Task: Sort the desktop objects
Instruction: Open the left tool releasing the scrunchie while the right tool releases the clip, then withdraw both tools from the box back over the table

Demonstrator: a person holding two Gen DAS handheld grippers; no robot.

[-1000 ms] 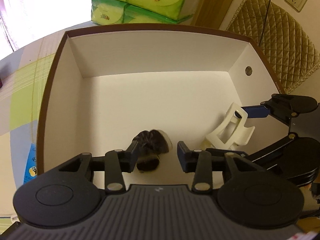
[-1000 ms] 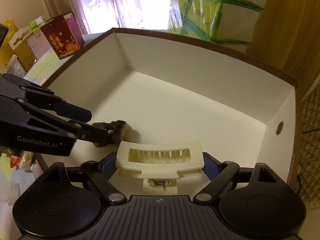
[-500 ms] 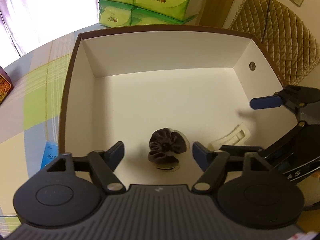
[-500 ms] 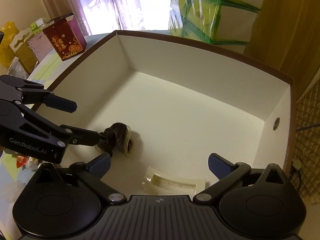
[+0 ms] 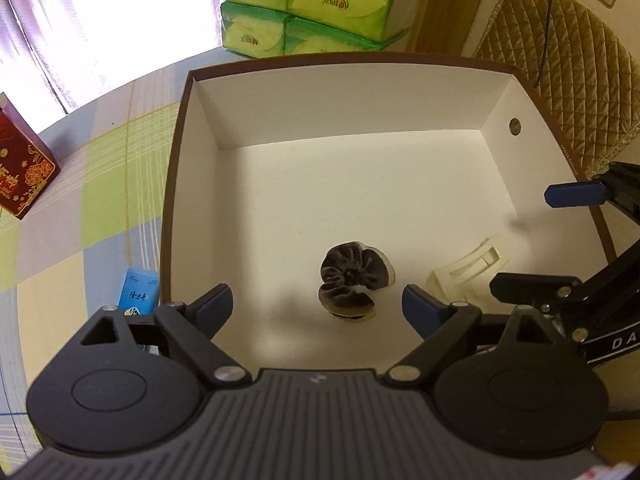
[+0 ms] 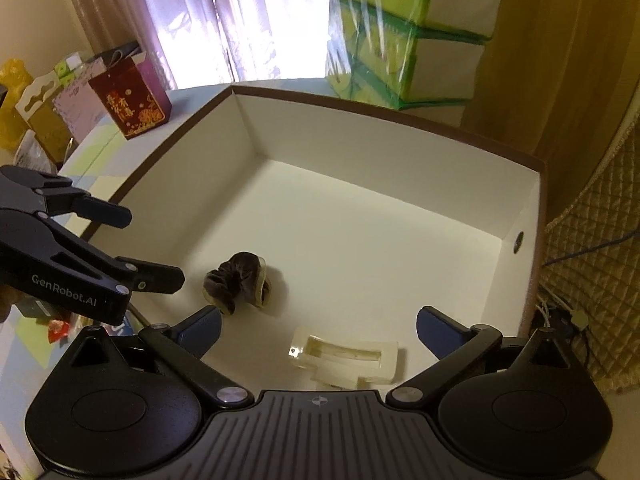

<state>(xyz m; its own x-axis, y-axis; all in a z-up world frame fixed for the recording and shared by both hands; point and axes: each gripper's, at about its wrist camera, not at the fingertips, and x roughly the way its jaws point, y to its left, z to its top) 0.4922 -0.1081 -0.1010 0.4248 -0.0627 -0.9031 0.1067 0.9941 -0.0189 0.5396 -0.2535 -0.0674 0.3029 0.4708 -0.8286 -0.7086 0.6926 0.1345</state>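
A dark brown velvet scrunchie (image 5: 354, 280) lies on the floor of a white box with a brown rim (image 5: 176, 152); it also shows in the right wrist view (image 6: 238, 282). A cream hair claw clip (image 5: 466, 270) lies to its right, also in the right wrist view (image 6: 346, 358). My left gripper (image 5: 318, 308) is open and empty, raised above the scrunchie at the box's near edge. My right gripper (image 6: 318, 326) is open and empty, raised above the clip. The box also shows in the right wrist view (image 6: 400, 120).
Green tissue packs (image 5: 312, 4) are stacked behind the box. A red gift box (image 5: 20, 172) stands on the checked tablecloth at the left. A small blue packet (image 5: 138, 294) lies by the box's left wall. A quilted cover (image 5: 560, 80) is at the right.
Both grippers opened and let go: the scrunchie and the clip now lie on the box floor. Both grippers have drawn back and up from the box.
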